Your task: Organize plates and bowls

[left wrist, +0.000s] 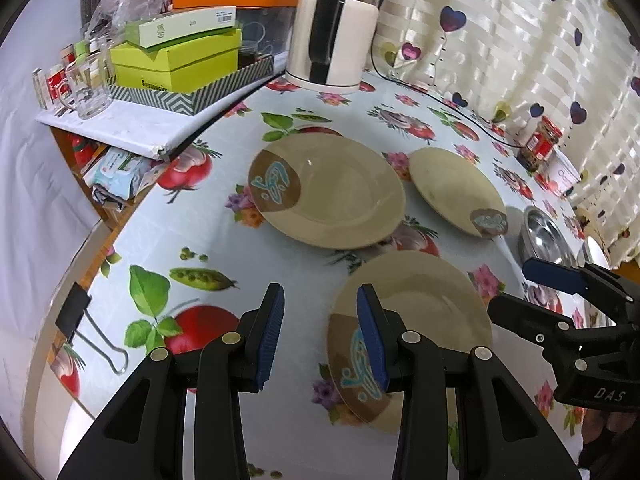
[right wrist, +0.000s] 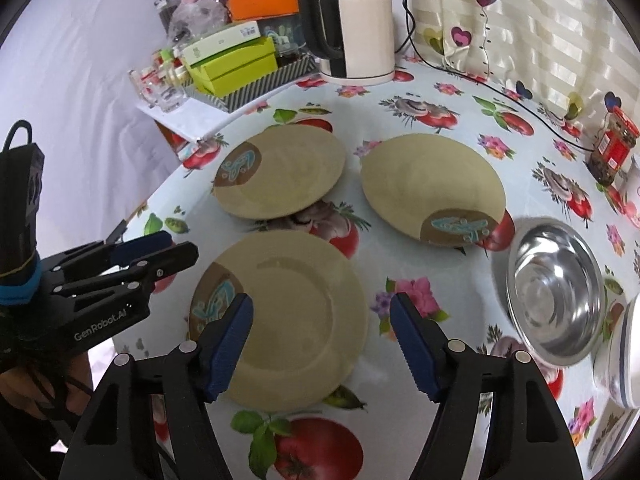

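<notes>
Three tan plates with a brown and blue patch lie on the floral tablecloth: a near plate (left wrist: 424, 316) (right wrist: 288, 316), a far left plate (left wrist: 332, 192) (right wrist: 280, 176) and a far right plate (left wrist: 452, 188) (right wrist: 432, 188). A steel bowl (right wrist: 556, 292) (left wrist: 544, 236) sits to the right, with a white bowl (right wrist: 628, 352) beside it at the frame edge. My left gripper (left wrist: 320, 332) is open, hovering over the near plate's left rim. My right gripper (right wrist: 320, 344) is open above the near plate's right half. Each gripper shows in the other's view, the right one (left wrist: 560, 280) and the left one (right wrist: 132, 256).
A white electric kettle (right wrist: 356, 28) stands at the back, its cord running along the curtain. Boxes and glasses crowd a side shelf (left wrist: 120, 128) at the back left. A red-labelled jar (right wrist: 612, 148) stands at the right. A binder clip (left wrist: 80, 316) holds the cloth at the left table edge.
</notes>
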